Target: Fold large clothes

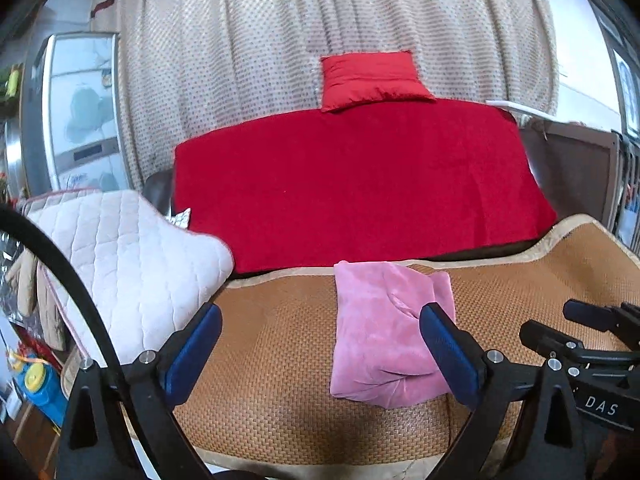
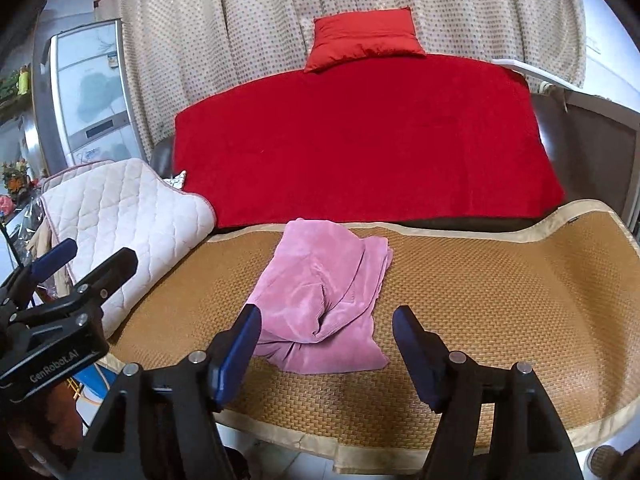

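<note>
Two tongs are counted, each with two blue-padded fingers. The left gripper is seen spread wide, nothing pressed between its pads; the woven mat shows through the gap. The right gripper is seen parted too, somewhat narrower, with nothing gripped. Each tong is caught at the edge of the other's view: the right one low at the right in the left wrist view, the left one low at the left in the right wrist view.

One pink garment is noted, folded into a rumpled packet and lying flat on the mat. It sits just ahead of the right gripper, reaching behind its left fingertip, and is touched by neither pad. From the left gripper it lies ahead and to the right, partly hidden behind the right finger.

One quilted white pad is draped to the left of both tongs, beside the mat's left edge.

Beyond the mat, one red blanket is spread flat. One red cushion rests at its far edge. One dotted beige curtain hangs behind. One pale cabinet stands far left.
</note>
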A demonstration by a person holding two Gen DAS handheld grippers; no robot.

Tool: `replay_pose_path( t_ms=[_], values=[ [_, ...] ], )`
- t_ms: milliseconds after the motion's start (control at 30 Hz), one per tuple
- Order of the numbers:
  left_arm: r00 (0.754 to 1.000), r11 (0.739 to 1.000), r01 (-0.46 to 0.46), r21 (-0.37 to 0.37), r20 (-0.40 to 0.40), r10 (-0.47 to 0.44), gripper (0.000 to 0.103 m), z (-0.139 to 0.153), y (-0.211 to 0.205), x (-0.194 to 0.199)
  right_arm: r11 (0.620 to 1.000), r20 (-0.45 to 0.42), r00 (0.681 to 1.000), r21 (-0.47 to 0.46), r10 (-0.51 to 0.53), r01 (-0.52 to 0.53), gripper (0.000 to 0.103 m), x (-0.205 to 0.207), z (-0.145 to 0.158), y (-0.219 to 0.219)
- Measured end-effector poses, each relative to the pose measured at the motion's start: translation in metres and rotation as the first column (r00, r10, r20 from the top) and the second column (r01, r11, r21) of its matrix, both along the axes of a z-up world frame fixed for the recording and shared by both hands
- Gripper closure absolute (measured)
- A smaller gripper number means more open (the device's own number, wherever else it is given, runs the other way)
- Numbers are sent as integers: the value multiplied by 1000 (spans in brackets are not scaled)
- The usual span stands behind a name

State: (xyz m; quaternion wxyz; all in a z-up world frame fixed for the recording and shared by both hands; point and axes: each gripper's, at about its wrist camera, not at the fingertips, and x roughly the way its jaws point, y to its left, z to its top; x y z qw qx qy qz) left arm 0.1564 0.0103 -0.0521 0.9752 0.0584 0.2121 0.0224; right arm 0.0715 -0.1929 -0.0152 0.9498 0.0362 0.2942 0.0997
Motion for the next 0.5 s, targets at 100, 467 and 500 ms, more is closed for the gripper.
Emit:
replay_pose_path(
  t_ms=[100,467,500],
  values=[
    [1000,1000,-6,-25,0,6,4,-1,6,0,1000,0,1000,-1,9,-9,31,2,-2,3],
    [1000,1000,1,-15,1,-1,4,-1,7,-2,999,29,999,-40,-28,30,31,4,3,16],
    [1000,1000,-1,-15,3,1,4,-1,8,-2,997,39,998,-59,-50,52,31,3,4,18]
  ],
)
